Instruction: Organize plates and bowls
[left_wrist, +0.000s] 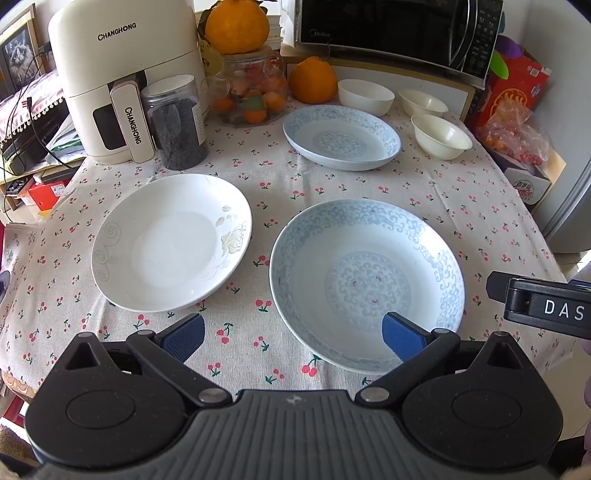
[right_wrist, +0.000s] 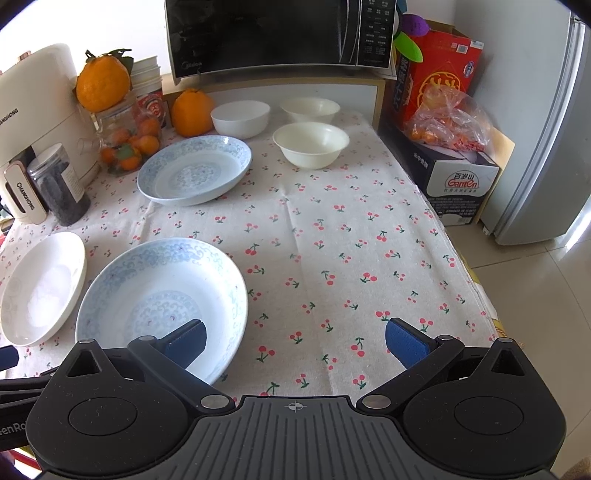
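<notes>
White plate (left_wrist: 171, 242): near left on cherry-print cloth (left_wrist: 258, 184), unstacked.
Near blue plate (left_wrist: 365, 284): just right of it, under both claws.
Far blue plate (left_wrist: 341, 136): apart; likely awaiting stacking.
Bowls (right_wrist: 311, 144): three, far right, separate.
Left gripper (left_wrist: 293, 338): wide, empty.
Right gripper (right_wrist: 295, 341): wide, empty.
Right view only: fridge (right_wrist: 546, 140), floor.

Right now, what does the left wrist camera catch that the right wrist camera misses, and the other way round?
Only the left wrist view shows the cat picture and the whole white plate. Only the right wrist view shows the floor tiles and the table's right edge. Both show two blue-patterned plates, three white bowls, the microwave and an open claw.
</notes>
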